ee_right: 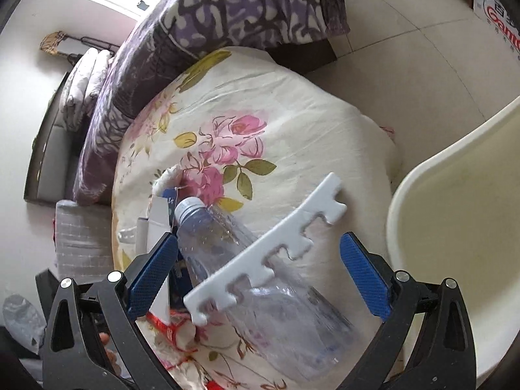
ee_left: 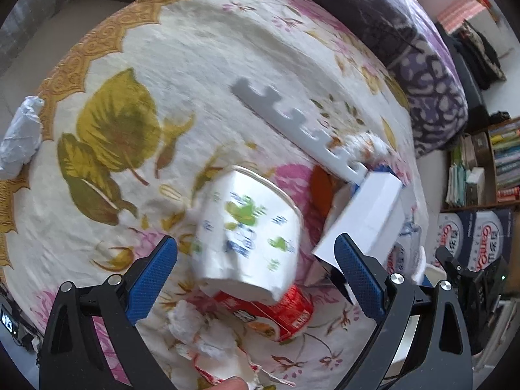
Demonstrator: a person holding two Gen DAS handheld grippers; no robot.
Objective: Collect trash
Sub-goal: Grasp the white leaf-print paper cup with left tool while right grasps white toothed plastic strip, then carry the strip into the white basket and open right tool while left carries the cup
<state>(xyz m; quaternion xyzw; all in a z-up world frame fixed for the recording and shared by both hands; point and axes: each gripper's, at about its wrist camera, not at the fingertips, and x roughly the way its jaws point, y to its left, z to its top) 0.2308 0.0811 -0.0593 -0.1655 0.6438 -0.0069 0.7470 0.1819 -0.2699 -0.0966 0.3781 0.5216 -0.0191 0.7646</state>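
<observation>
In the left wrist view my left gripper (ee_left: 256, 260) is open around a white paper cup (ee_left: 248, 234) with green and blue print; the cup is blurred and lies on its side over a red wrapper (ee_left: 286, 315). A white box (ee_left: 367, 214), crumpled tissue (ee_left: 201, 331) and a white notched foam strip (ee_left: 292, 120) lie near it on the flowered cloth (ee_left: 162, 65). In the right wrist view my right gripper (ee_right: 260, 260) is open over a clear plastic bottle (ee_right: 260, 273) with the foam strip (ee_right: 269, 250) across it.
A cream plastic bin (ee_right: 455, 227) stands at the right of the right wrist view. A purple patterned blanket (ee_right: 227, 9) lies beyond the cloth. A crumpled grey bag (ee_left: 22, 136) sits at the cloth's left edge. Shelves with books (ee_left: 494, 162) stand at the right.
</observation>
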